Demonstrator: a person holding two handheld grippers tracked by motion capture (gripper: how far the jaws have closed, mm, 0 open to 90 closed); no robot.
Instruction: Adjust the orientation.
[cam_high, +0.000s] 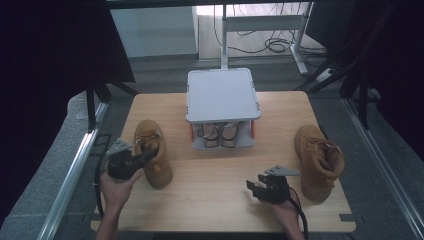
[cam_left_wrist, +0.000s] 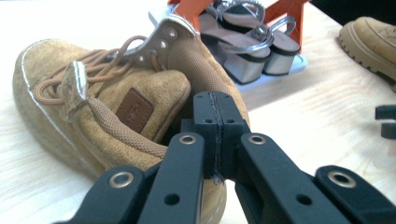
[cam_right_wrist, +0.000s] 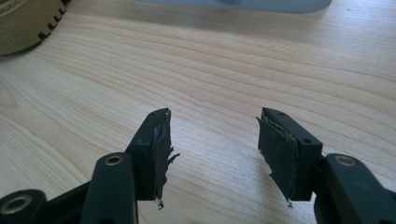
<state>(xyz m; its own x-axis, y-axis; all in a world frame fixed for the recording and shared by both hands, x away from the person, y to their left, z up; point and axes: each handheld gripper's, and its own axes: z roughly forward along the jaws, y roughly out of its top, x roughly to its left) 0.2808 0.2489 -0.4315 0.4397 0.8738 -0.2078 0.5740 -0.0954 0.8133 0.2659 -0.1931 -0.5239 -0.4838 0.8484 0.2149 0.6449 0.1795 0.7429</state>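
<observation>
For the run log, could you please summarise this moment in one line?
left gripper shut on left boot collar | right gripper open, empty | right boot untouched

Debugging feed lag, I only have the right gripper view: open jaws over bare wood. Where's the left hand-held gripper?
Observer: The left hand-held gripper is shut, right at the heel collar of the left boot. Nothing shows between its pads.
Operator: Is there a second boot?
Observer: Yes. The right boot stands near the table's right edge, apart from the right hand-held gripper.
Operator: What's the grey edge at the top of my view?
Observer: That's the base of a grey rack at mid-table. A pair of sandals sits on its lower level.
</observation>
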